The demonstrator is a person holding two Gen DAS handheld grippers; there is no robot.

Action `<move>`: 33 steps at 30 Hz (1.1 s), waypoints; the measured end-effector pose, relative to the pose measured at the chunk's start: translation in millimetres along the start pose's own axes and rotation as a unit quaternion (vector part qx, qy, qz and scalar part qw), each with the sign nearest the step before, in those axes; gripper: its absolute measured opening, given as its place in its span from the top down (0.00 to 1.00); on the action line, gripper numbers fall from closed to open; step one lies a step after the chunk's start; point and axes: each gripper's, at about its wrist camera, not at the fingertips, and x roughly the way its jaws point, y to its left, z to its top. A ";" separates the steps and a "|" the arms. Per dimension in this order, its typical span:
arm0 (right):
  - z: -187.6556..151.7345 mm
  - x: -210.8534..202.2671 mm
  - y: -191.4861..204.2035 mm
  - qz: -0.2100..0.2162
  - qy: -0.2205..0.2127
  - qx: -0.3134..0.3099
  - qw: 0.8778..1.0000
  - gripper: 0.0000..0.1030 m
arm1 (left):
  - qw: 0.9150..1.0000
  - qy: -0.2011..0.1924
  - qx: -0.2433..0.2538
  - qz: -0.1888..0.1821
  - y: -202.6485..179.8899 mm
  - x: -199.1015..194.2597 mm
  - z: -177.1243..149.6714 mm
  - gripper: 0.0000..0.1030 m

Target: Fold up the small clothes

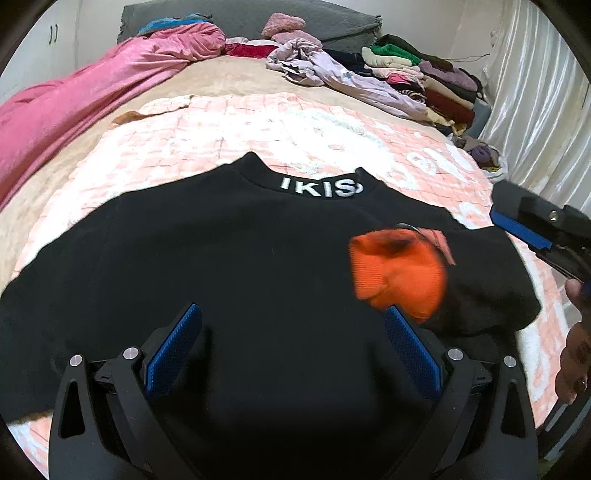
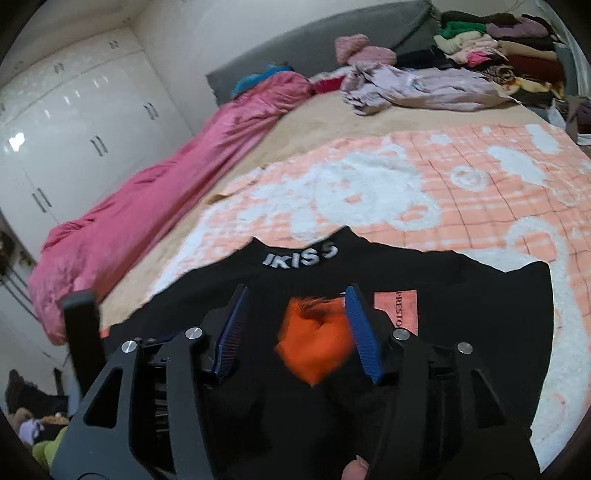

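A black top [image 1: 240,266] with white "IKISS" letters on its collar [image 1: 321,188] lies flat on the pink-and-white blanket [image 1: 229,129]. An orange cuff [image 1: 399,273] of its folded-in sleeve lies on its right side. My left gripper [image 1: 291,343] is open just above the top's lower middle, holding nothing. My right gripper [image 2: 295,325] is open above the orange cuff [image 2: 314,347], its fingers either side of it without closing on it. The right gripper also shows at the right edge of the left wrist view [image 1: 532,229]. The top [image 2: 480,314] spreads under it.
A pink quilt [image 1: 74,110] lies along the left of the bed. A lilac garment [image 1: 332,74] and stacked folded clothes [image 1: 424,77] sit at the far right. A grey headboard [image 1: 251,18] is behind. White wardrobes [image 2: 74,129] stand to the left.
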 end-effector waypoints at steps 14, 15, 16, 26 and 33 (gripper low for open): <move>-19.9 -25.4 -62.4 -0.102 -0.023 0.036 0.994 0.55 | 0.996 0.060 0.013 -0.057 -73.6 57.9 14.1 0.32; -19.9 -25.6 -63.2 -0.101 -0.024 0.035 0.994 0.55 | 0.997 0.058 0.009 -0.054 -74.8 61.2 14.2 0.32; -19.9 -26.3 -63.5 -0.102 -0.024 0.034 0.994 0.55 | 0.997 0.053 0.003 -0.054 -74.8 62.7 14.9 0.37; -15.0 -45.0 -80.6 -0.118 -0.044 0.042 0.991 0.55 | 0.996 -0.011 -0.046 -0.071 -53.1 37.4 19.0 0.84; -12.2 -53.2 -86.5 -0.123 -0.055 0.050 0.990 0.55 | 0.996 -0.084 -0.032 -0.012 -18.9 -27.6 24.8 0.84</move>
